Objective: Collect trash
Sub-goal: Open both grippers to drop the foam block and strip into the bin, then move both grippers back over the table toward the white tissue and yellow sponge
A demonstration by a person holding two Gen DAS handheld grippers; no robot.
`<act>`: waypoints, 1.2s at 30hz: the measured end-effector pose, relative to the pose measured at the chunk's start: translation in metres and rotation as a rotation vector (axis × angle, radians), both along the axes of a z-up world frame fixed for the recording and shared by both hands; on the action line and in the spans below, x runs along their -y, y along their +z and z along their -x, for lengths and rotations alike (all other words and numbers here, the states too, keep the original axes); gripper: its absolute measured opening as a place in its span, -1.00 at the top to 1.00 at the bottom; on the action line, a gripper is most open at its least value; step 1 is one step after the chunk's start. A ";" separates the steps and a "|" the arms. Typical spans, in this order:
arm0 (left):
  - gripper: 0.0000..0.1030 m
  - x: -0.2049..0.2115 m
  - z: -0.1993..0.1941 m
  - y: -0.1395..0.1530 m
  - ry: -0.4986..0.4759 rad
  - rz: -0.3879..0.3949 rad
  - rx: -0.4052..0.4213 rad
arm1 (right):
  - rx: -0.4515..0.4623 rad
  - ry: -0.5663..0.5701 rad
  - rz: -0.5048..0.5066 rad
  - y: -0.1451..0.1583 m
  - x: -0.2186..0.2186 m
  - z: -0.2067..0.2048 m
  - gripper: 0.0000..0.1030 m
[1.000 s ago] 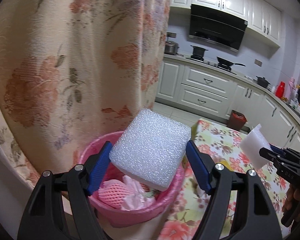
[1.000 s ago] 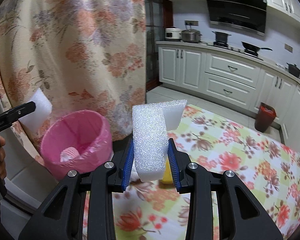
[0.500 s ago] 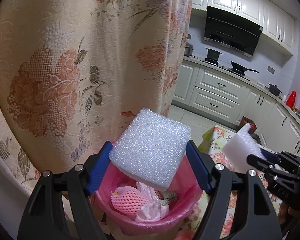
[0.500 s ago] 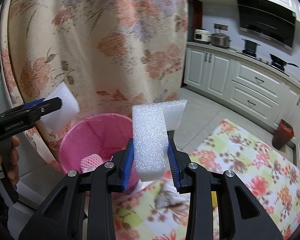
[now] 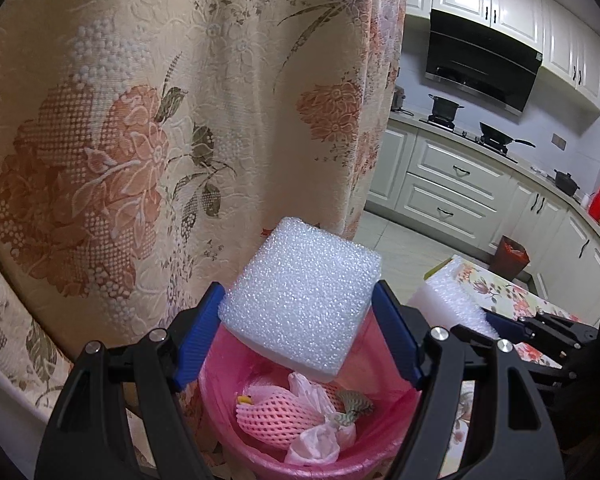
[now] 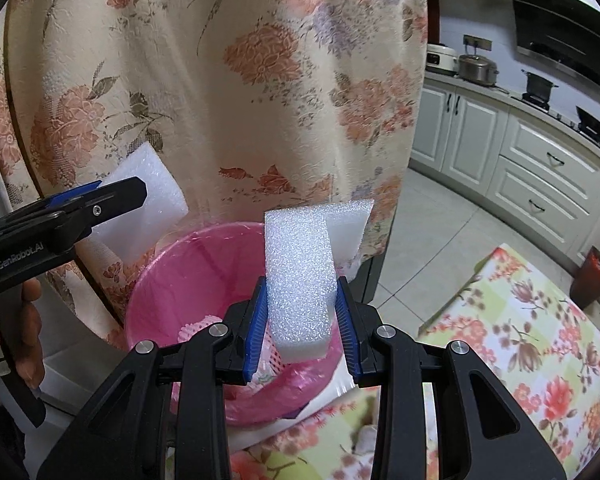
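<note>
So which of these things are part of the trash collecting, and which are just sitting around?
Part of the job:
- left claw with wide foam block
- right claw with narrow foam block
- pink bin

Just there:
- floral curtain
- floral tablecloth
- stove pots

Black gripper (image 5: pixel 300 340) frames — blue pads, silver screws.

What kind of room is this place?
Most likely a home kitchen: white cabinets under a black range hood, pots on the stove, and a table with a floral cloth.
</note>
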State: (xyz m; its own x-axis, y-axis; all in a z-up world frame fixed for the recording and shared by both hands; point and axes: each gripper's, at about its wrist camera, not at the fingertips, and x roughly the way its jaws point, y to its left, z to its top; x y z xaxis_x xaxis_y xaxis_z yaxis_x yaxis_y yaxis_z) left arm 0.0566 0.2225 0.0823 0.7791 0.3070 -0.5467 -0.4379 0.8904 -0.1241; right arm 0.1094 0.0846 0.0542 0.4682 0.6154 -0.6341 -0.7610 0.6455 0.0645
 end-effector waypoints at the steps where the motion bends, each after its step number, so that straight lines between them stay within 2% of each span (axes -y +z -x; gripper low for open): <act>1: -0.41 0.000 -0.001 0.000 0.001 0.000 -0.001 | -0.005 0.004 0.002 -0.002 -0.003 -0.002 0.37; 8: -0.49 -0.005 -0.013 -0.006 0.018 -0.002 -0.021 | -0.033 0.035 0.021 -0.015 -0.018 -0.010 0.34; 10: -0.65 -0.007 -0.016 -0.007 0.025 -0.005 -0.022 | -0.039 0.030 0.030 -0.018 -0.019 -0.012 0.18; 11: -0.68 -0.007 -0.017 -0.007 0.030 -0.008 -0.021 | -0.039 0.028 0.030 -0.020 -0.018 -0.013 0.00; 12: -0.68 -0.008 -0.019 -0.006 0.029 -0.006 -0.021 | -0.036 0.024 0.028 -0.020 -0.017 -0.014 -0.02; 26: -0.68 -0.001 -0.018 -0.006 0.017 -0.004 -0.022 | -0.003 -0.077 0.020 -0.012 0.031 -0.027 -0.04; 36: -0.68 0.020 -0.010 0.002 -0.023 -0.008 -0.002 | 0.007 -0.189 0.021 -0.011 0.095 -0.031 -0.10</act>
